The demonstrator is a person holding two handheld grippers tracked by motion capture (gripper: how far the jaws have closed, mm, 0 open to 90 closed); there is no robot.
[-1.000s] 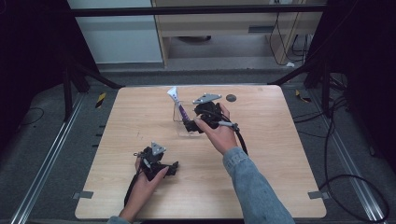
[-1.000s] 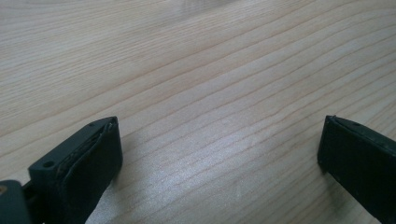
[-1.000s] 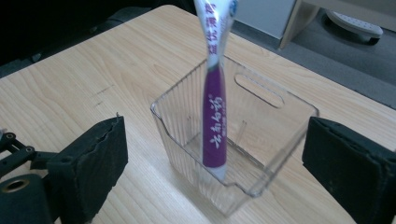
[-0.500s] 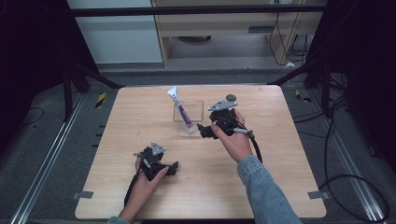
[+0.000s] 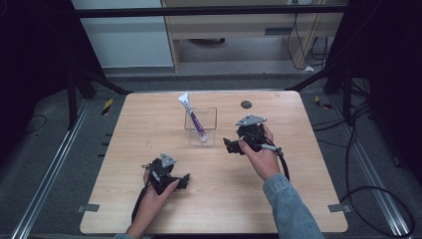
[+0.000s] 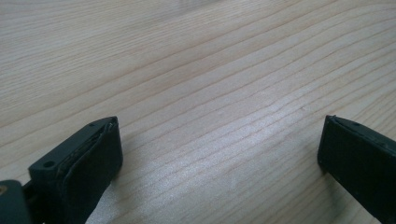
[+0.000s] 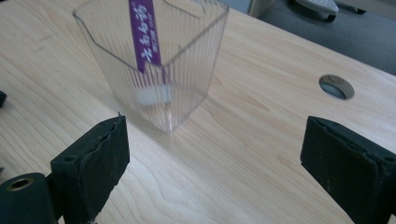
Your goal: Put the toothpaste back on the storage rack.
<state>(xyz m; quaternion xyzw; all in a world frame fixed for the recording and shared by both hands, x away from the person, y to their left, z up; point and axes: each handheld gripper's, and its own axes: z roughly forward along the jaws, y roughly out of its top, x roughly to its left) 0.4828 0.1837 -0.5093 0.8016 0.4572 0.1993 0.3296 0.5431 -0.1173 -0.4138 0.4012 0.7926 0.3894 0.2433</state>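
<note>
A clear plastic cup [image 5: 201,127] stands upright near the table's middle, with a purple and white tube [image 5: 194,119] leaning inside it, cap end down. In the right gripper view the cup [image 7: 159,70] and tube [image 7: 145,35] sit just beyond the wide-apart jaws. My right gripper [image 5: 230,145] is open, a little to the right of the cup, holding nothing. My left gripper [image 5: 185,180] rests low over the front of the table, open, with bare wood between its jaws in the left gripper view.
The wooden table [image 5: 298,164] has a round hole [image 5: 246,104] at its back right, also in the right gripper view as a hole [image 7: 336,87]. Black cables trail from both grippers toward the front edge. Dark frame legs and floor cables surround the table.
My right gripper has drawn back to the right and toward the front, away from the cup, leaving the tube standing inside it. The left gripper has stayed put.
</note>
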